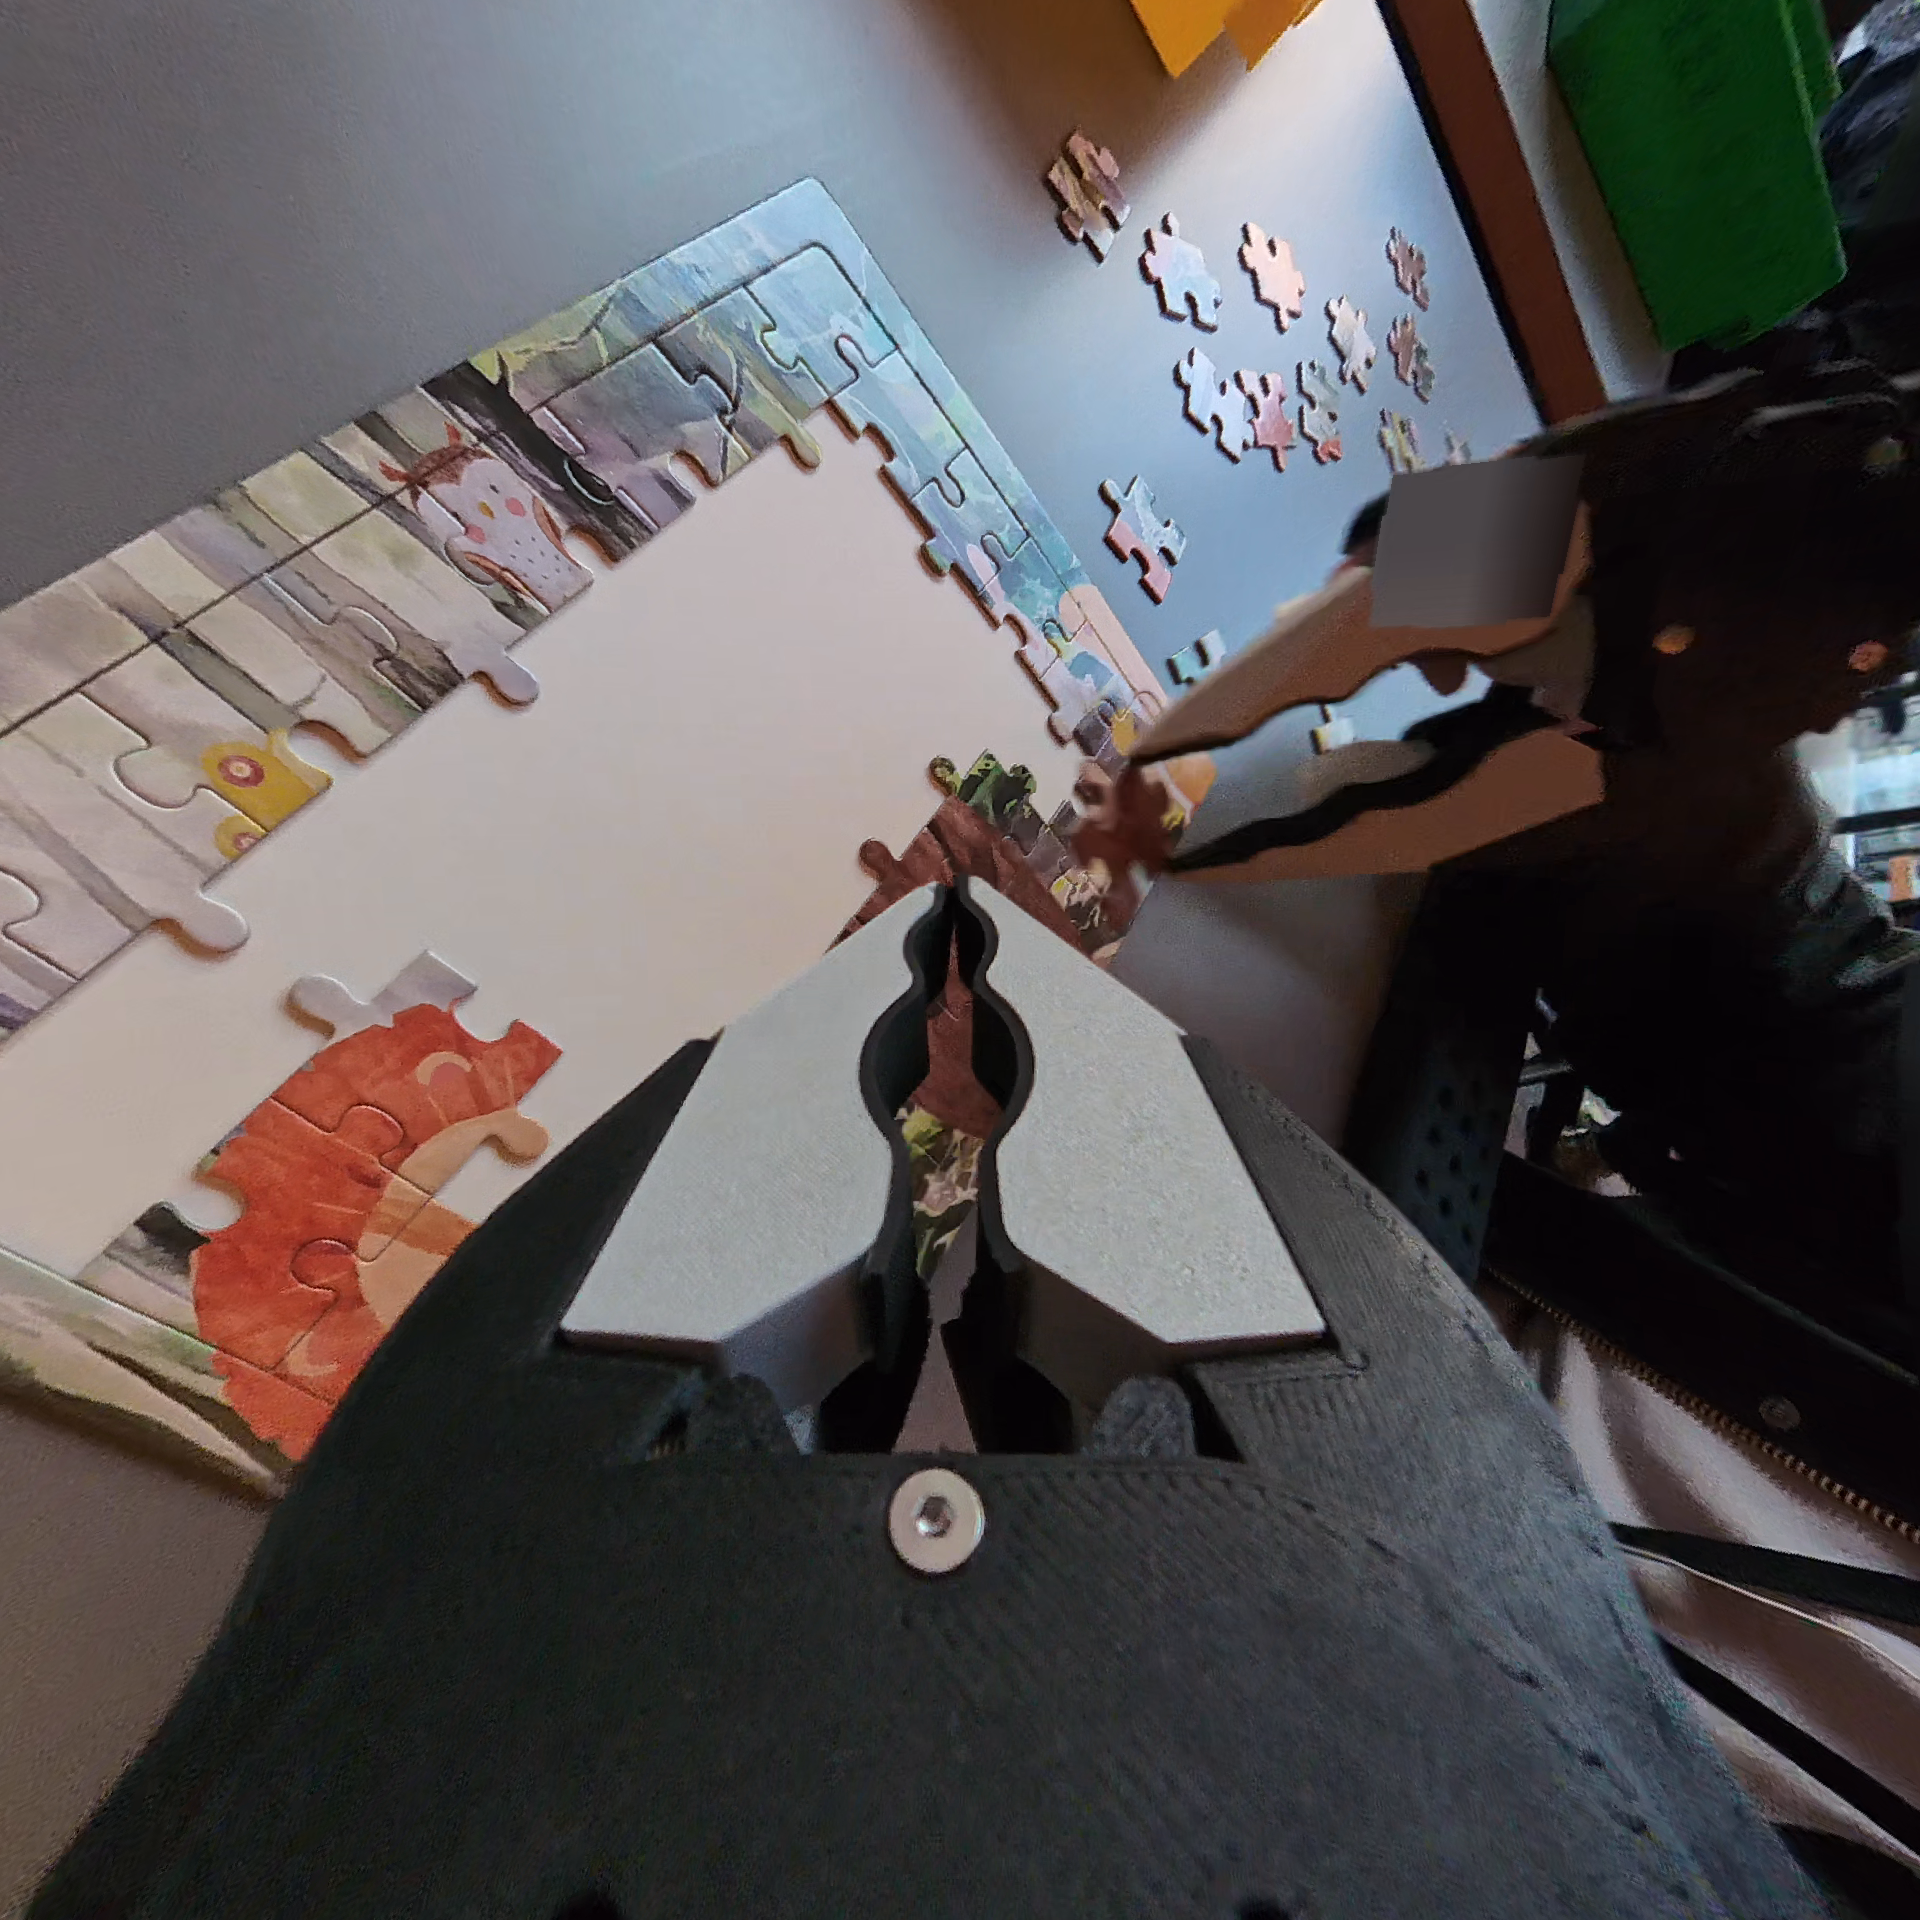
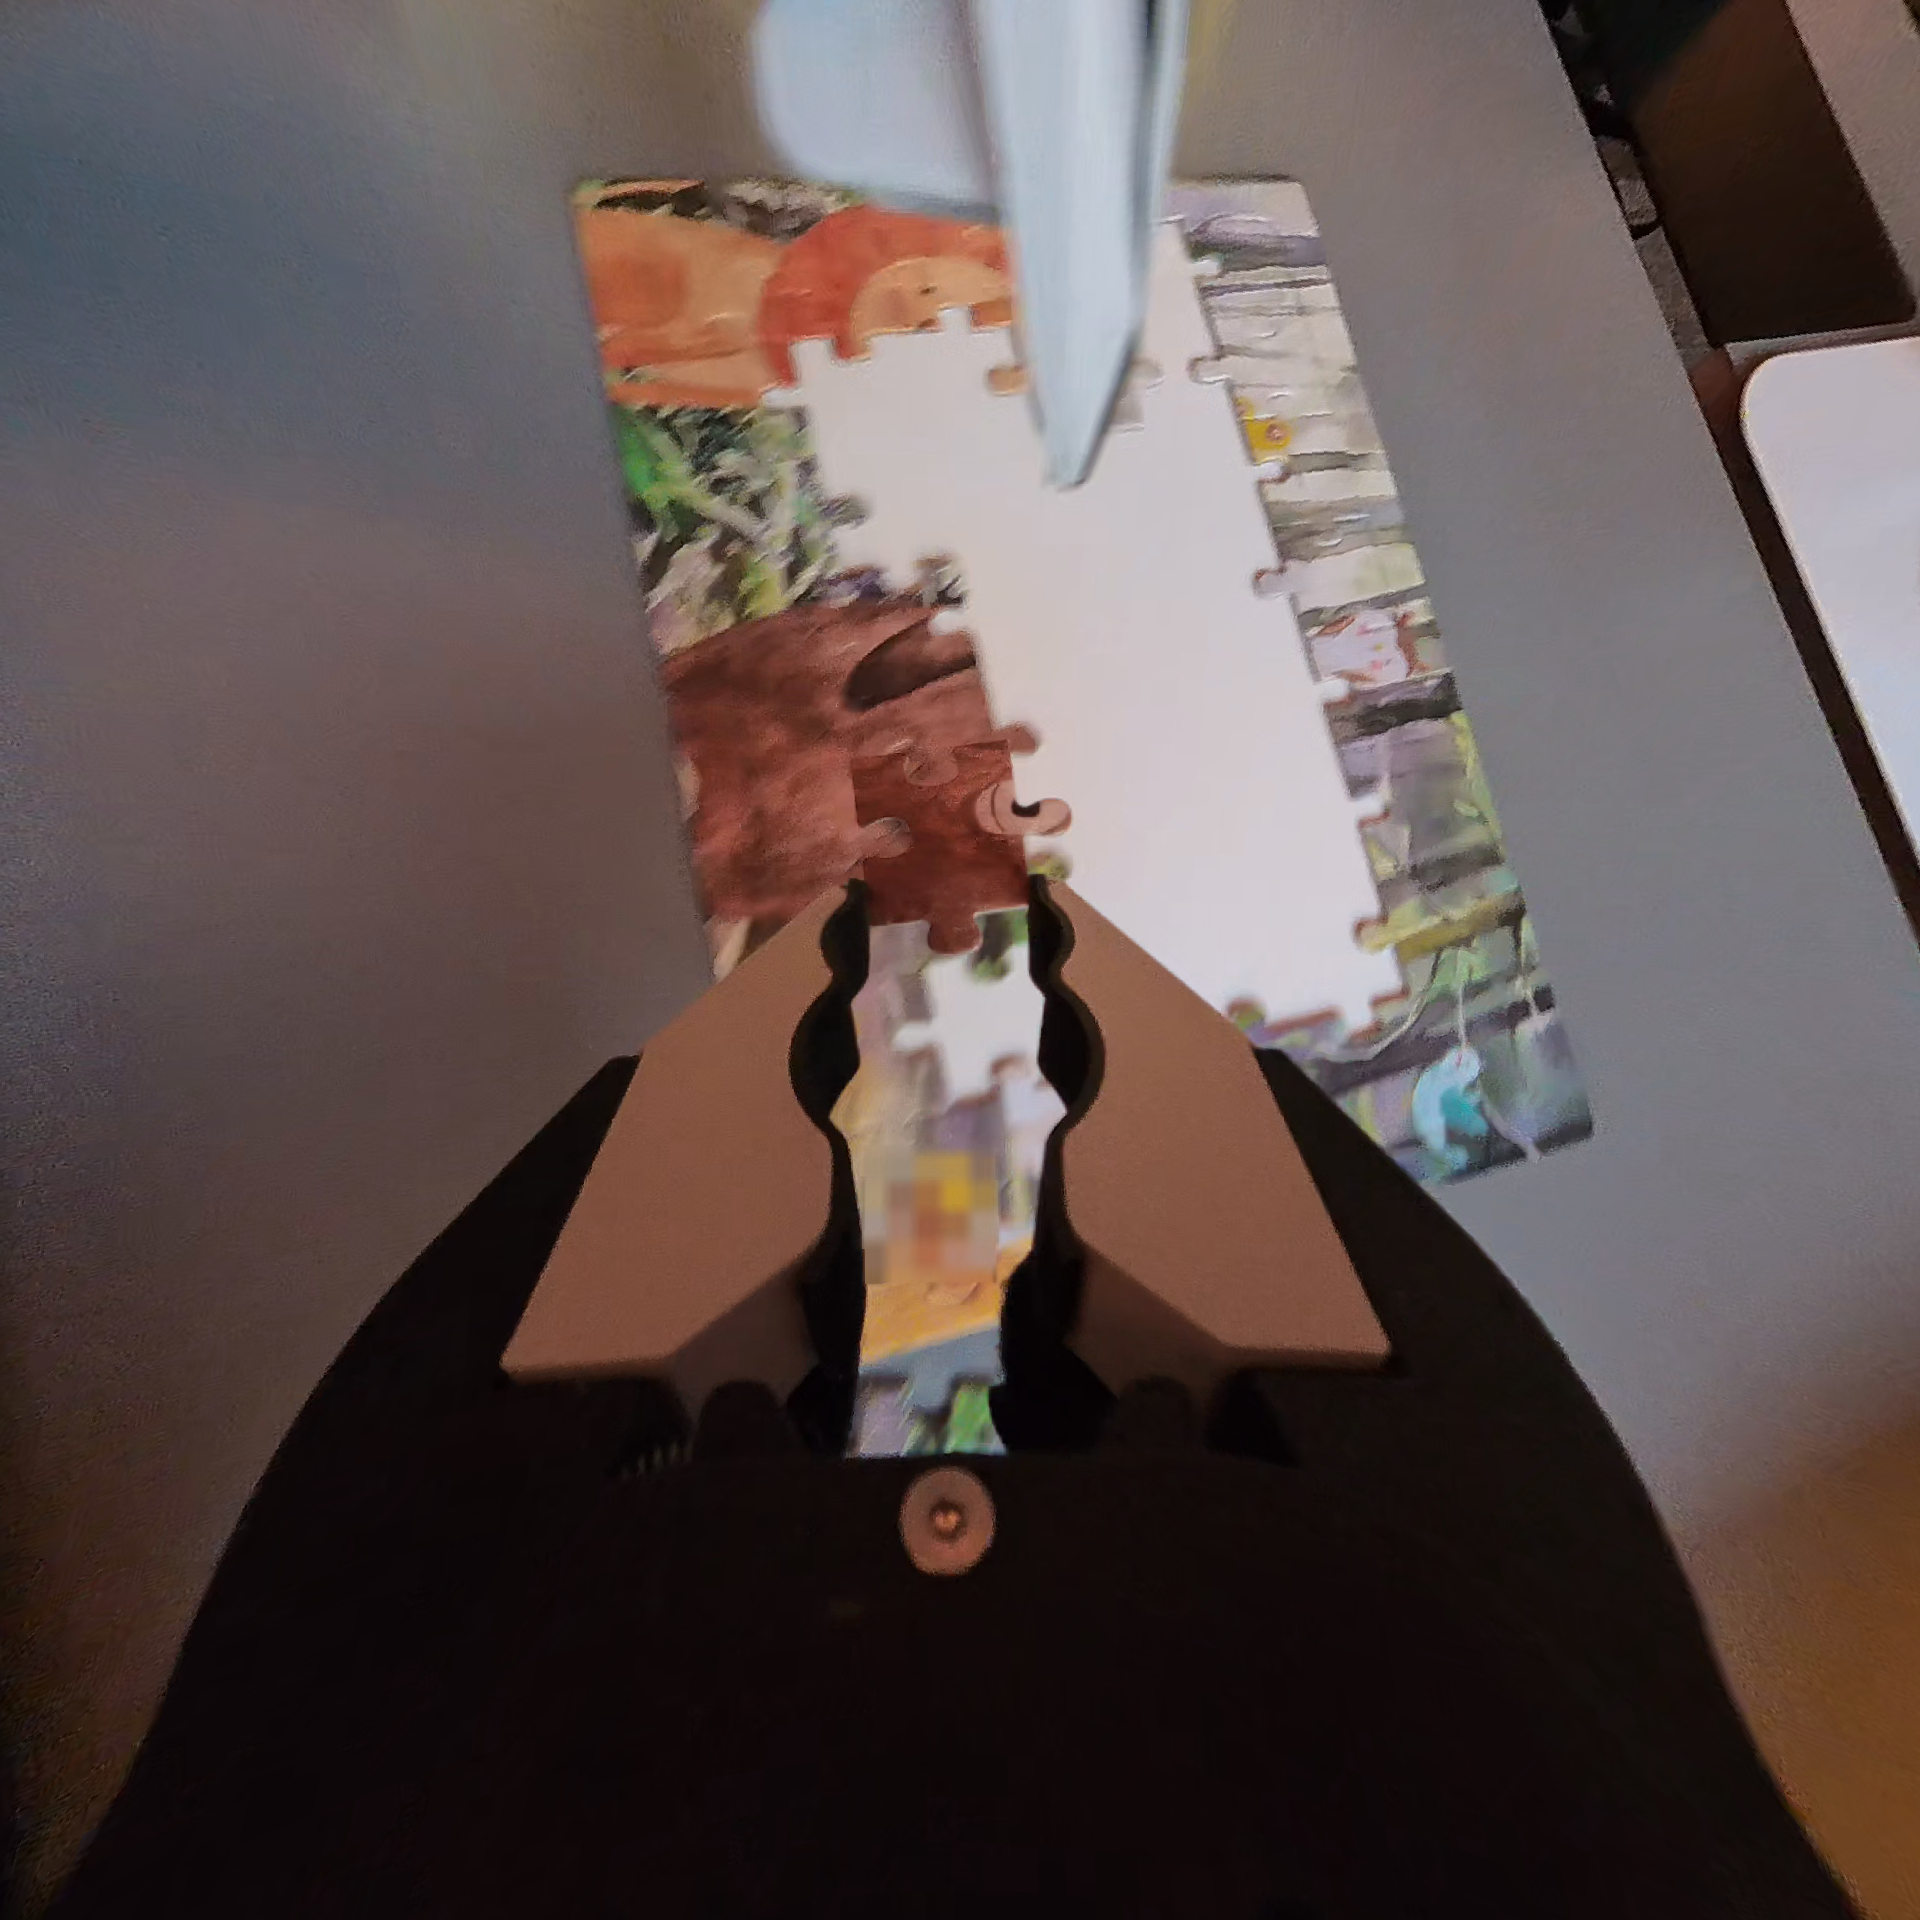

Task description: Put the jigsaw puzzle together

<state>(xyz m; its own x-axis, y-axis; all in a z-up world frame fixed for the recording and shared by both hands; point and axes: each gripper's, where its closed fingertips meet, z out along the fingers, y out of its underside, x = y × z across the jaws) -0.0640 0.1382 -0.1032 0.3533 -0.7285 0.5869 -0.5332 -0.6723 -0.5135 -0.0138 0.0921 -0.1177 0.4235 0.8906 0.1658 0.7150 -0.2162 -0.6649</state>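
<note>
The jigsaw board (image 1: 675, 727) lies on the grey table, its border and several animal patches filled and its white middle bare. My left gripper (image 1: 958, 891) is shut and empty, low over the brown patch at the board's edge. It also shows in the right wrist view (image 2: 1070, 457) as a pale blurred shape over the board (image 2: 1143, 675). My right gripper (image 2: 945, 891) is shut on a brown puzzle piece (image 2: 940, 831) across its width, beside the brown animal patch (image 2: 769, 748). The left wrist view shows that gripper (image 1: 1148, 810) with the piece (image 1: 1117, 821) at its tips.
Several loose pieces (image 1: 1273, 343) lie on the table beyond the board. A green box (image 1: 1694, 156) and a yellow object (image 1: 1216, 26) sit near the table's brown edge (image 1: 1496, 208). A white surface (image 2: 1849, 540) stands off the table's right side. There is about 8 cm between the tips of the two grippers.
</note>
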